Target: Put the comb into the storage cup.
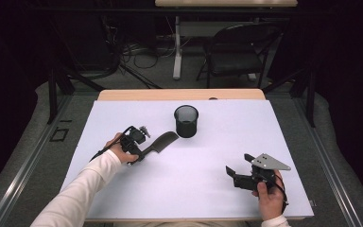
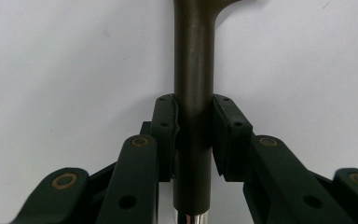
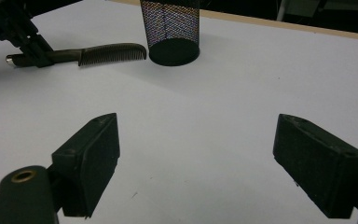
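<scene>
A dark comb (image 1: 160, 142) lies on the white table sheet (image 1: 208, 142), its teeth end toward a black mesh cup (image 1: 186, 121). My left gripper (image 1: 143, 152) is shut on the comb's handle (image 2: 193, 70), with both pads pressed against its sides. In the right gripper view the comb (image 3: 112, 52) lies flat just left of the cup (image 3: 170, 28), and the left gripper (image 3: 28, 46) holds its handle end. At the front right, my right gripper (image 1: 237, 163) is open, its pads (image 3: 93, 154) wide apart over bare sheet with nothing between them.
The mesh cup stands upright near the back middle of the sheet. Beyond the table's wooden far edge (image 1: 179, 94) are a folding chair (image 1: 238, 52), a table leg and cables on the floor. Bare sheet lies between the two grippers.
</scene>
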Demonstrator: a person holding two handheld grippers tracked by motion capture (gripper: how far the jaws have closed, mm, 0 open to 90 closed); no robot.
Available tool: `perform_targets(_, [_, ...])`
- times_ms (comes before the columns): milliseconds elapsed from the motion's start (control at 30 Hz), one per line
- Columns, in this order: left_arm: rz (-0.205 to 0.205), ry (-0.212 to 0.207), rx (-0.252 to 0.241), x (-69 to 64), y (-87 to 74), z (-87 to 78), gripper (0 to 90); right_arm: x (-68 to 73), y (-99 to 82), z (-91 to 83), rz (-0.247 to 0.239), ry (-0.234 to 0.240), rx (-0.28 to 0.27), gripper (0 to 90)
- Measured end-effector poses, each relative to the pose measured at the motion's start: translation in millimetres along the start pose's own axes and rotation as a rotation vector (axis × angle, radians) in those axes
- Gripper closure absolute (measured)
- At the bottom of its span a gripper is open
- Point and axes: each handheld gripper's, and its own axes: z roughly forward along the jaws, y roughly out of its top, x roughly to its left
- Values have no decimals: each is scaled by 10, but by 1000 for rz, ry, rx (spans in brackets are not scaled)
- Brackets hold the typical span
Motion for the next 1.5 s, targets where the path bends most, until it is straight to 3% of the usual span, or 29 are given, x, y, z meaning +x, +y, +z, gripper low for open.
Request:
perform_targets(633, [-18,-5,2,7,2,-8,728,-1,-1,0,0,-1,2,145])
perform_targets(1133, [-39,-9,-36,42,-36,-103,730,0,-1,0,0,-1,2,145])
perform_targets(1300, [-73,-23,-69,51,-71,-166,730,-1,-2,0,0,-2,2,145])
perform_targets(1500, [-107,-8,-89,80,-112,-234,730,0,-3,5,-3,-2,4,145])
